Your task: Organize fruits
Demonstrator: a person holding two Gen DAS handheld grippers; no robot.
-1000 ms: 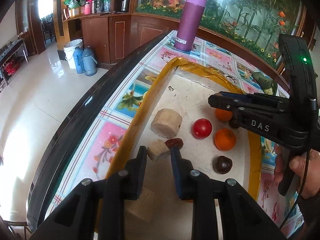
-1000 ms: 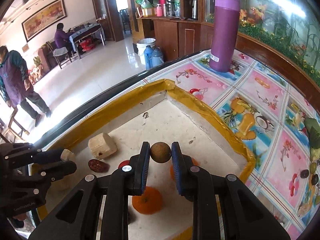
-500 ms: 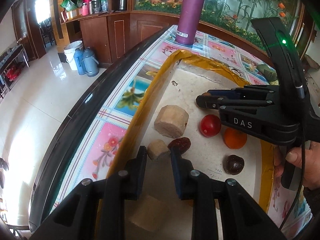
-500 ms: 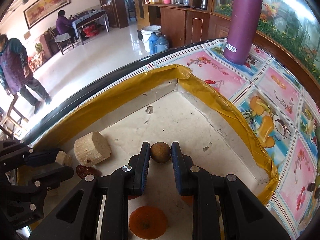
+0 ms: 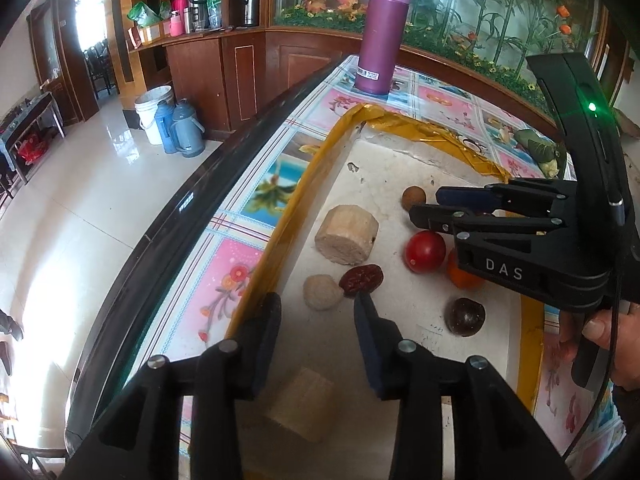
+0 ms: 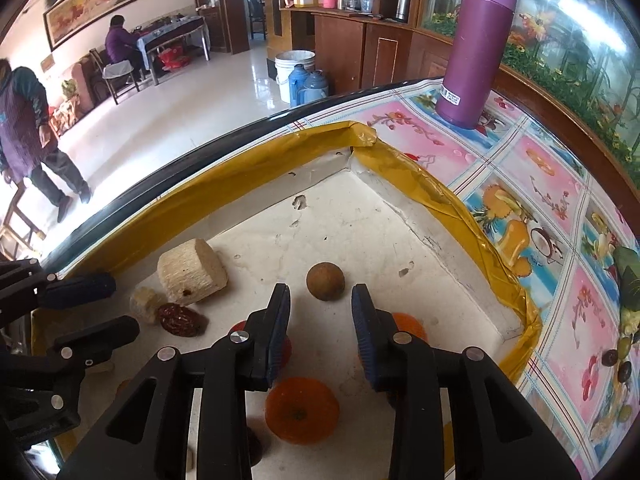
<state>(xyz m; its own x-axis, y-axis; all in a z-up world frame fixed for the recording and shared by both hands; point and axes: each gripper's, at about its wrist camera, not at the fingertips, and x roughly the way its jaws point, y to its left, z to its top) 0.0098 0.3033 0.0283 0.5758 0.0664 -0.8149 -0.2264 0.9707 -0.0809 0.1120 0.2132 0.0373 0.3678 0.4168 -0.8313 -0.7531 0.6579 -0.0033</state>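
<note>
A white tray with a yellow taped rim (image 5: 304, 184) (image 6: 240, 196) holds the fruit. My left gripper (image 5: 318, 307) (image 6: 124, 305) is opening; a small pale round piece (image 5: 322, 292) lies just ahead of its tips, untouched by the pads. My right gripper (image 6: 320, 294) (image 5: 425, 203) is opening too, and a brown round fruit (image 6: 325, 281) (image 5: 413, 197) rests on the tray floor just past its tips. Between the two grippers lie a red date (image 5: 361, 278), a cherry tomato (image 5: 425, 251), a dark round fruit (image 5: 465, 317) and an orange (image 6: 302, 410).
Two pale cut chunks (image 5: 347, 234) (image 5: 300, 408) lie in the tray. A purple bottle (image 5: 382, 36) stands on the patterned tablecloth beyond it. The table's dark edge (image 5: 172, 216) runs along the left. Two people are far off in the room.
Both pairs of jaws have spread apart. The left let go of the pale round piece and the right let go of the brown fruit; both now lie on the tray.
</note>
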